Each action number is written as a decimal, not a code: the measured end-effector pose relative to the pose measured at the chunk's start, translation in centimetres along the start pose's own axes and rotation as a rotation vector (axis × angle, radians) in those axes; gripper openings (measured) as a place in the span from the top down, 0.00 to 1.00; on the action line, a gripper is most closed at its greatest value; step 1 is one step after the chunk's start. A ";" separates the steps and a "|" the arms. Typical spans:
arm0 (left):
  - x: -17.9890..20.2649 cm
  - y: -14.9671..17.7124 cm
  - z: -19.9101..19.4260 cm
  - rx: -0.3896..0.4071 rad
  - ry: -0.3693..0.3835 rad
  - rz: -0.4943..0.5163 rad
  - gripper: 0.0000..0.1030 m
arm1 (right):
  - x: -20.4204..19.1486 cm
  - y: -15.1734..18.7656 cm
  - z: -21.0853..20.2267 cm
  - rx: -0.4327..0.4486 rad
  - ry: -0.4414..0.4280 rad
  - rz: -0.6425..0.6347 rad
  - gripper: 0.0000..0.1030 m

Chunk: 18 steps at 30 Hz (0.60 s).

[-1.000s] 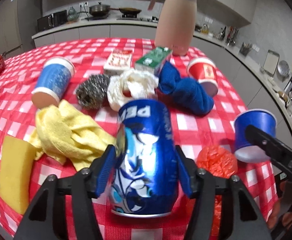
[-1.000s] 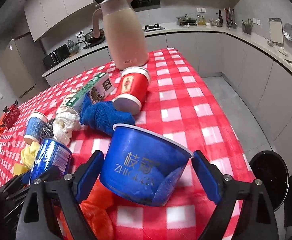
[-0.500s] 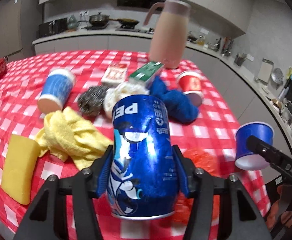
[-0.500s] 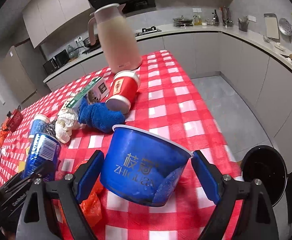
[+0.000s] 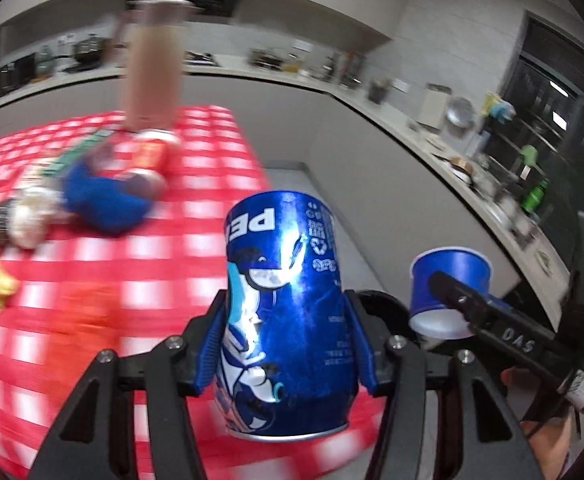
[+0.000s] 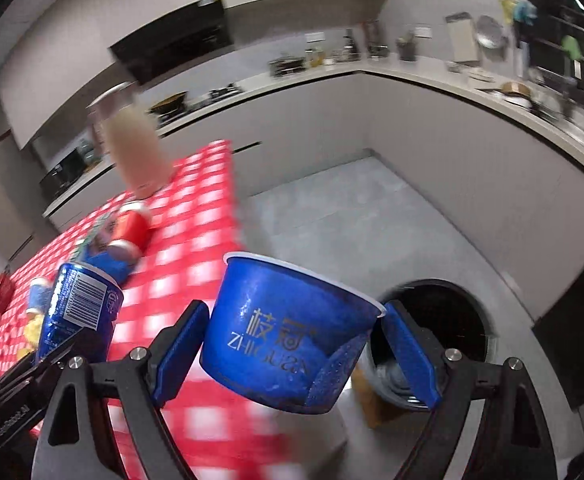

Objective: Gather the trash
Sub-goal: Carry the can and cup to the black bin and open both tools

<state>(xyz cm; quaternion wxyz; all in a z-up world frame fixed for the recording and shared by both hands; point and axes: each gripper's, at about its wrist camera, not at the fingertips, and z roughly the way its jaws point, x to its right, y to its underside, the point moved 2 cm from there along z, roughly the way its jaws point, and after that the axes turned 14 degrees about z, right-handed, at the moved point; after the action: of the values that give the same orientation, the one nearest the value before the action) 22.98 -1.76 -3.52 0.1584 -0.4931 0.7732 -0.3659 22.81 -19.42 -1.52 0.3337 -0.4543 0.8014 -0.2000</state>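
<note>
Transport step, both loads up off the table (image 6: 196, 248) and heading for the bin (image 6: 443, 320). Left gripper (image 5: 288, 344) pinches a blue can (image 5: 288, 320), pads flat on its sides; its jaws have just been closing a bit further on the can. Right gripper (image 6: 292, 344) clamps a blue cup (image 6: 292, 332) across the body, tilted, rim toward the bin. Bin sits on the floor beyond the table edge, mouth dark and open, just past the cup. Judgement: keep both grips firm, don't crush the can more. Bring the cup fully over the bin mouth before releasing, then the can. Blur suggests fast motion; slow down near the bin or the drop may miss.
</note>
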 end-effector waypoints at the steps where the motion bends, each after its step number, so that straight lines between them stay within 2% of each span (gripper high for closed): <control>1: 1.6 -0.2 1.0 -0.008 0.021 0.006 0.46 | 1.5 -0.3 -0.1 -0.001 0.011 0.011 0.13; 9: 11.3 -0.5 9.7 -0.082 0.104 0.031 0.46 | 14.8 -2.4 1.8 -0.053 0.098 0.087 0.13; 13: 13.8 1.0 14.6 -0.140 0.104 0.030 0.46 | 19.1 -2.5 5.2 -0.104 0.113 0.092 0.13; 18: 14.4 2.8 19.2 -0.214 0.088 0.005 0.46 | 22.6 -1.6 10.9 -0.193 0.120 0.096 0.13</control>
<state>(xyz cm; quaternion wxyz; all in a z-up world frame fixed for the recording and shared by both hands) 26.10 -21.55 -16.96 0.0719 -0.4886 0.8153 -0.3022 23.32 -39.91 -16.09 0.2493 -0.4328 0.8561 -0.1326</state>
